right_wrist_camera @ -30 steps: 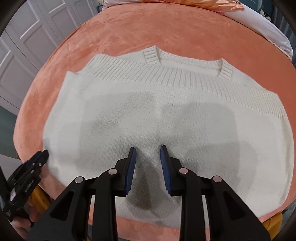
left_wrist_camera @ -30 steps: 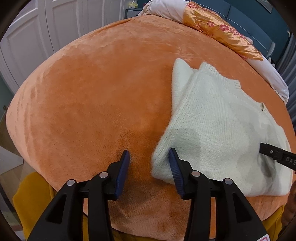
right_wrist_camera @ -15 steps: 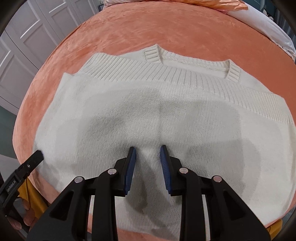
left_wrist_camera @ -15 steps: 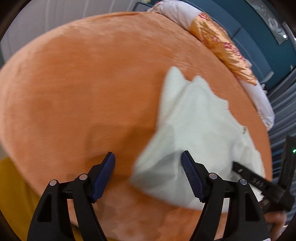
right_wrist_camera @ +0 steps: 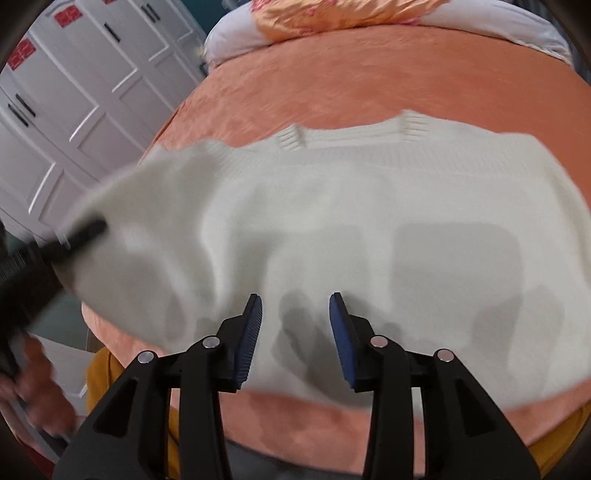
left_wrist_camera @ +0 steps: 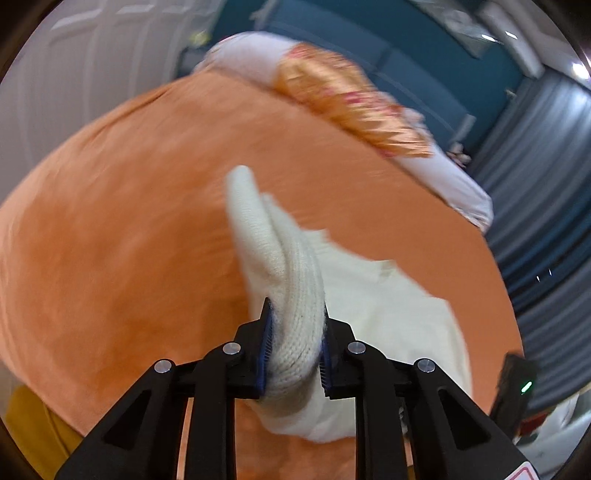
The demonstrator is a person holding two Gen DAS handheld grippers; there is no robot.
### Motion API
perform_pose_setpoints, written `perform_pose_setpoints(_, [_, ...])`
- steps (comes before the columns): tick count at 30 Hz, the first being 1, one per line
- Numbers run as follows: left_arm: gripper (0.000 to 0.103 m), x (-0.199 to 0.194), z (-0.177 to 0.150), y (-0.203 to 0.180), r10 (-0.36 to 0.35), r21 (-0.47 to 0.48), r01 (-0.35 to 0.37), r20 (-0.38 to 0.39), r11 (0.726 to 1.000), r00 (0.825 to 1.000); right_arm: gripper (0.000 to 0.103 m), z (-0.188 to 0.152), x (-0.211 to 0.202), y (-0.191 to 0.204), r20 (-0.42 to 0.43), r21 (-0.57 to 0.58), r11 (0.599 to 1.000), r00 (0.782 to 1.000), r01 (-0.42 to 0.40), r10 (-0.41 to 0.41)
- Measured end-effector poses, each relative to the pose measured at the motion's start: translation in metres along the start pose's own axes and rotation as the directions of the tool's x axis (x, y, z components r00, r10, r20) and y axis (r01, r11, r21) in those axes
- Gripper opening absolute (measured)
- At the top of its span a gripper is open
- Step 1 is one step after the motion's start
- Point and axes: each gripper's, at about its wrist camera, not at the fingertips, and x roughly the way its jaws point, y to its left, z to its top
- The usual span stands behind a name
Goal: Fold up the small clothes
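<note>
1. The left gripper [left_wrist_camera: 294,350] is black plastic with ribbed blue pads. Its jaws are closing and stand narrow, and they pinch a thick roll of the cream knitted sweater [left_wrist_camera: 373,306] between the pads.
2. In the left wrist view the pinched edge of the sweater rises from the pads toward 12 o'clock as a soft rounded fold. The knit loops are clear near the pads and blurred farther away.
3. The right gripper [right_wrist_camera: 295,339] has the same black arms and blue ribbed pads. Its jaws are opening and stand moderately wide; the pads hang over the sweater and nothing is clamped between them.
4. In the right wrist view the sweater [right_wrist_camera: 351,221] lies flat on the bed, filling the middle of the view. Its corner at 9 o'clock is lifted by the left gripper [right_wrist_camera: 79,234], which is blurred. A hand [right_wrist_camera: 33,384] shows at 8 o'clock.
5. The ribbed collar [right_wrist_camera: 354,133] of the sweater is at 12 o'clock, on the far side.
6. Under the sweater is a plush orange blanket [right_wrist_camera: 369,85] with a velvety nap.
7. Farther, at 12 o'clock, lies a shiny orange satin pillow [right_wrist_camera: 317,14] with a floral pattern, on white bedding [right_wrist_camera: 232,40].
8. At 10 o'clock stand white panelled wardrobe doors [right_wrist_camera: 81,85].
</note>
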Motion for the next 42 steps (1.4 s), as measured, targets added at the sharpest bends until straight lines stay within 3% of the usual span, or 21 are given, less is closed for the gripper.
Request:
perform_pose_setpoints(4, [0.016,0.005,0.000,-0.080,-0.073,0.129,0.072,0.005,0.989,0.997,0.037,-0.021,-0.034,-0.044,0.043,0.067,0.997,0.998,0.036,-0.039])
perform_pose_setpoints(10, [0.016,0.045,-0.034,-0.187,-0.139,0.314,0.160,-0.088,0.936,0.986,0.037,-0.050,-0.084,-0.119,0.102,0.195,0.979,0.992,0.059,-0.080])
perform_pose_setpoints(13, [0.015,0.081,-0.065,-0.228,-0.132,0.376,0.190,-0.173,0.907,0.976,0.037,-0.064,-0.100,-0.149,0.118,0.248,0.966,0.987,0.080,-0.112])
perform_pose_setpoints(17, [0.015,0.130,-0.111,-0.262,-0.045,0.454,0.160,-0.254,0.876,0.966,0.037,-0.076,-0.116,-0.184,0.131,0.313,0.947,0.984,0.076,-0.123])
perform_pose_setpoints(21, [0.016,0.167,-0.144,-0.262,0.047,0.482,0.109,-0.301,0.870,0.952,0.038,-0.082,-0.123,-0.205,0.142,0.358,0.933,0.985,0.041,-0.097])
perform_pose_setpoints(23, [0.019,0.161,-0.148,-0.264,0.046,0.501,0.096,-0.265,0.860,0.963,0.038,-0.081,-0.124,-0.214,0.149,0.367,0.930,0.987,0.008,-0.067])
perform_pose_setpoints(25, [0.027,0.146,-0.147,-0.264,0.041,0.514,0.089,-0.236,0.853,0.971,0.040,-0.071,-0.128,-0.219,0.164,0.369,0.929,0.986,-0.029,-0.035])
perform_pose_setpoints(26, [0.030,0.137,-0.148,-0.262,0.028,0.512,0.097,-0.231,0.853,0.973,0.049,-0.063,-0.128,-0.220,0.176,0.368,0.928,0.984,-0.055,-0.012])
perform_pose_setpoints(28, [0.047,0.118,-0.145,-0.254,-0.004,0.503,0.120,-0.225,0.856,0.974,0.059,-0.045,-0.126,-0.224,0.199,0.365,0.923,0.979,-0.117,0.045])
perform_pose_setpoints(30, [0.057,0.100,-0.145,-0.241,-0.030,0.493,0.139,-0.223,0.859,0.974,0.059,-0.027,-0.120,-0.223,0.199,0.364,0.919,0.976,-0.153,0.084])
perform_pose_setpoints(34, [0.077,0.067,-0.155,-0.214,0.027,0.514,0.052,-0.145,0.856,0.989,0.068,0.005,-0.097,-0.211,0.163,0.354,0.911,0.973,-0.210,0.161])
perform_pose_setpoints(36, [0.079,0.063,-0.158,-0.198,0.080,0.522,-0.008,-0.115,0.853,0.990,0.073,0.015,-0.082,-0.205,0.130,0.361,0.904,0.972,-0.228,0.193])
perform_pose_setpoints(40, [0.079,0.075,-0.162,-0.154,0.221,0.481,-0.137,-0.121,0.866,0.968,0.075,0.022,-0.054,-0.190,0.065,0.378,0.891,0.967,-0.253,0.248])
perform_pose_setpoints(42, [0.079,0.082,-0.160,-0.142,0.250,0.453,-0.169,-0.126,0.875,0.960,0.076,0.027,-0.040,-0.179,0.030,0.378,0.891,0.966,-0.249,0.257])
